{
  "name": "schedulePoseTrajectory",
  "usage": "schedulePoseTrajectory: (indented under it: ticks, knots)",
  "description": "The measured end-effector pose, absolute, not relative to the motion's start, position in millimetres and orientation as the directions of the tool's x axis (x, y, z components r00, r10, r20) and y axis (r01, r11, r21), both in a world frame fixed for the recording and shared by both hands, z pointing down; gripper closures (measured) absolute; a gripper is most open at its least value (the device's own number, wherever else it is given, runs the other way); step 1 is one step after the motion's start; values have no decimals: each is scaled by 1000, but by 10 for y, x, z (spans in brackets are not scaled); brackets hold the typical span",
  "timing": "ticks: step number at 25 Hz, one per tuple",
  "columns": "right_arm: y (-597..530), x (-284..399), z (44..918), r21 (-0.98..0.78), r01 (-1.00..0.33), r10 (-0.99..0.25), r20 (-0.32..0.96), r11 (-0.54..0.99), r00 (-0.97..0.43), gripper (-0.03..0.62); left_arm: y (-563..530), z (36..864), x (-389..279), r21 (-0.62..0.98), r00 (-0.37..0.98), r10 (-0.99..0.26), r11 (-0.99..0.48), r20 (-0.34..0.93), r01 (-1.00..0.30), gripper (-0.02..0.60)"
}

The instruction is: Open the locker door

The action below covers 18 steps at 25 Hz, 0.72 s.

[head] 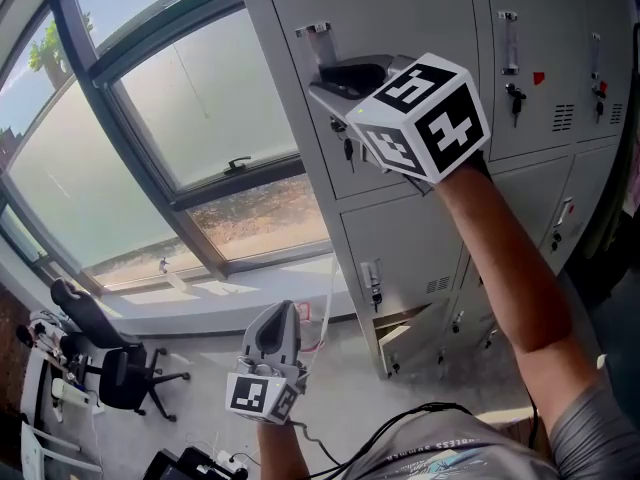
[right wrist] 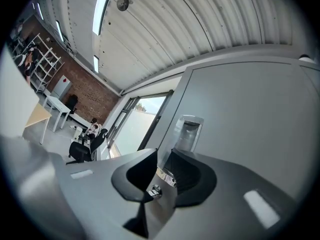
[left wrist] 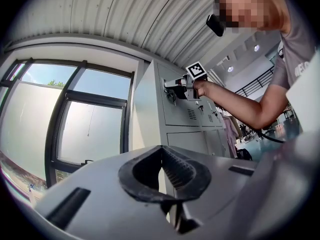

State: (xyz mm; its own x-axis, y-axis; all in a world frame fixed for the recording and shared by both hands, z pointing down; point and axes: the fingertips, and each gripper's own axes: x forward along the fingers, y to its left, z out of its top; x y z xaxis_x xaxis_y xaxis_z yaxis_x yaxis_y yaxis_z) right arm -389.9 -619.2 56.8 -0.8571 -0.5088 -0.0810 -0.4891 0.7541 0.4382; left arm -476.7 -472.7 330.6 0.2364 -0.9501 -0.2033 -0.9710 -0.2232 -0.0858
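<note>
Lockers [head: 520, 178] of pale grey steel stand in a bank next to a big window [head: 200, 108], and the task's locker door [head: 420, 13] is the top one in the column nearest the glass. The right gripper [head: 340, 76] is lifted to that door on an outstretched forearm [head: 500, 258], with its marker cube [head: 425, 118] facing the head camera. In the right gripper view the door's free edge runs straight between the two black pads [right wrist: 187, 169], so the right gripper [right wrist: 162, 156] is clamped on the thin sheet of the locker door [right wrist: 250, 114], just under the small metal pull [right wrist: 189, 131] fixed near that edge. A key [head: 347, 151] hangs from the lock a little lower on the same side of the door. How far the door stands off its frame cannot be judged. The left gripper [head: 280, 313] hangs low, well apart from the lockers, above the floor and near an office chair [head: 110, 363]. Its own view shows the left gripper [left wrist: 161, 148] with the tips pressed together and nothing between them, looking up at the locker bank where the other tool [left wrist: 180, 86] meets the door.
</note>
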Motion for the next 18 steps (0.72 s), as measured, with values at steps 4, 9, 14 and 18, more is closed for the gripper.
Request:
schedulePoseTrajectory:
  ticks: [4, 9, 14, 18]
  knots:
    - [-6201, -3912, 562, 424, -495, -513, -78, 759, -855, 528, -4742, 3313, -4780, -81, 244, -949, -233, -200, -969, 575]
    - [-6064, -3843, 586, 396, -477, -481, -97, 785, -872, 534, -4736, 3323, -4811, -86, 253, -947, -240, -199, -967, 575]
    - [-5756, -3669, 572, 377, -434, -416, -134, 818, -900, 536, -4712, 3298, -4846, -89, 253, -946, -240, -204, -967, 574]
    - [-5477, -3432, 547, 378, -392, -358, -159, 839, -920, 540, -4687, 3293, -4854, -85, 246, -947, -233, -204, -969, 575]
